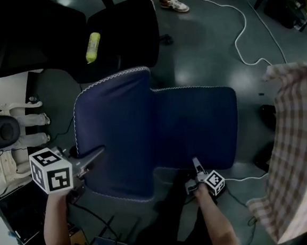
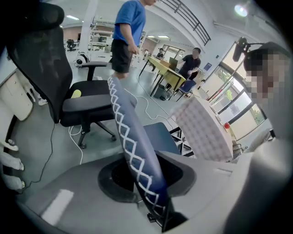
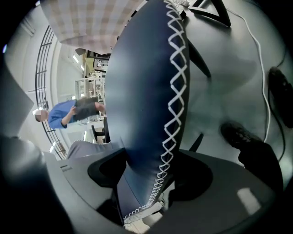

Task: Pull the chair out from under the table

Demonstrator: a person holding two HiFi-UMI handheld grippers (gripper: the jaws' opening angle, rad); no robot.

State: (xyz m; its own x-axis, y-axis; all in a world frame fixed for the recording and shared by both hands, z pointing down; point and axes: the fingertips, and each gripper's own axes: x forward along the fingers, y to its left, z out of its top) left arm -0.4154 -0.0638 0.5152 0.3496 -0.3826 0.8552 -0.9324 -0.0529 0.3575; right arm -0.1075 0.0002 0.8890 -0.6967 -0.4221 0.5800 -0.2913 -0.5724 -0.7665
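A dark blue padded chair with white cross-stitched edging fills the middle of the head view, backrest at left and seat at right. My left gripper is shut on the backrest's left edge; in the left gripper view the stitched edge runs between the jaws of the left gripper. My right gripper is shut on the seat's near edge. The right gripper view shows the thick cushion filling the gap of the right gripper. The table under a checked cloth stands at right.
A black office chair with a yellow object on its seat stands just beyond the blue one. A white cable snakes over the grey floor. A person's shoe is at the top, dark shoes by the cloth.
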